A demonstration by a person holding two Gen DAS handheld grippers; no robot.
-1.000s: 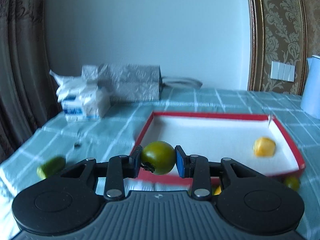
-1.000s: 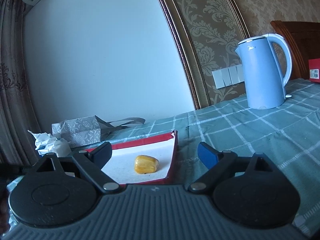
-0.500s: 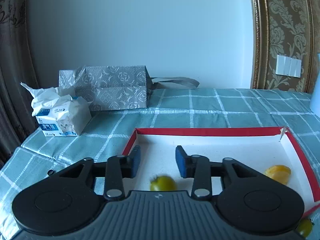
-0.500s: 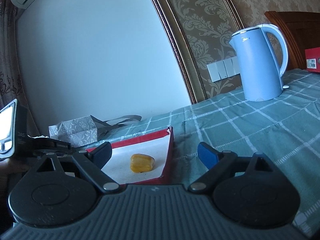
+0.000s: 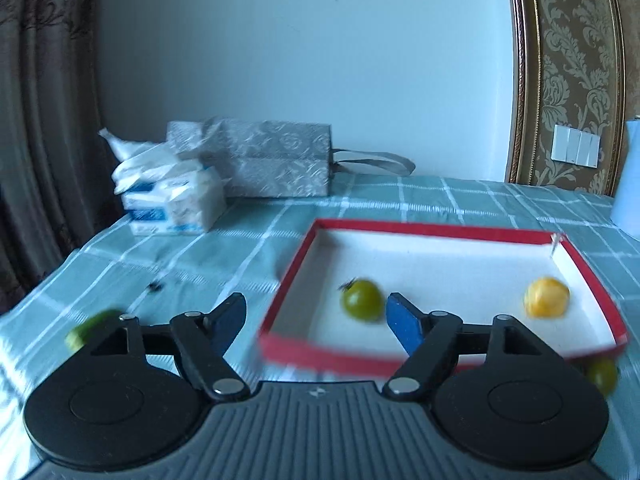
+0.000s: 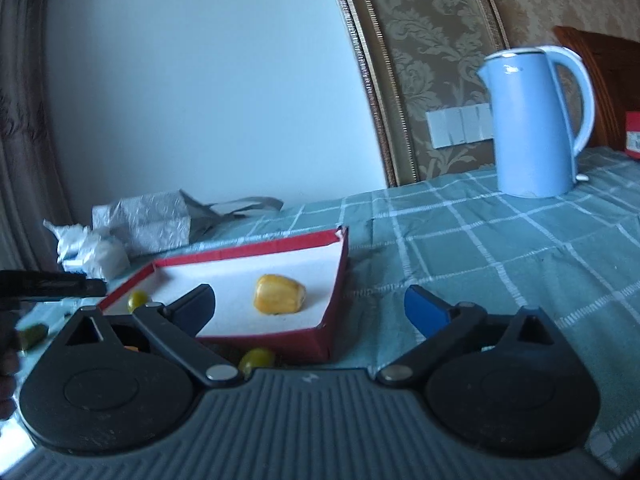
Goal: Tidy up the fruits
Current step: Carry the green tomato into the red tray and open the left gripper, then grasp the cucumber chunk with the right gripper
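A red box (image 5: 432, 229) with a white floor holds a green tomato (image 5: 362, 300) and a yellow fruit (image 5: 547, 303). My left gripper (image 5: 316, 320) hangs over the box's near left corner. Its jaws are opening, and the tomato lies loose just past the right pad (image 5: 404, 320), not pressed by either pad. Two more green fruits lie on the cloth, one at the left (image 5: 92, 326) and one at the box's near right corner (image 5: 602, 376). My right gripper (image 6: 312, 308) stands open and still widening at the box's (image 6: 248, 246) near right corner, with nothing gripped. The yellow fruit (image 6: 279, 299) lies beyond its left finger.
A tissue pack (image 5: 172, 204) and a silver gift bag (image 5: 272, 164) sit at the back left of the checked tablecloth. A blue kettle (image 6: 532, 120) stands at the back right, with a small red box (image 6: 632, 136) beyond it. A curtain hangs at the left.
My left gripper carried the green tomato over the box, let it go onto the white floor, spread its jaws and drew back. My right gripper's jaws opened slightly wider.
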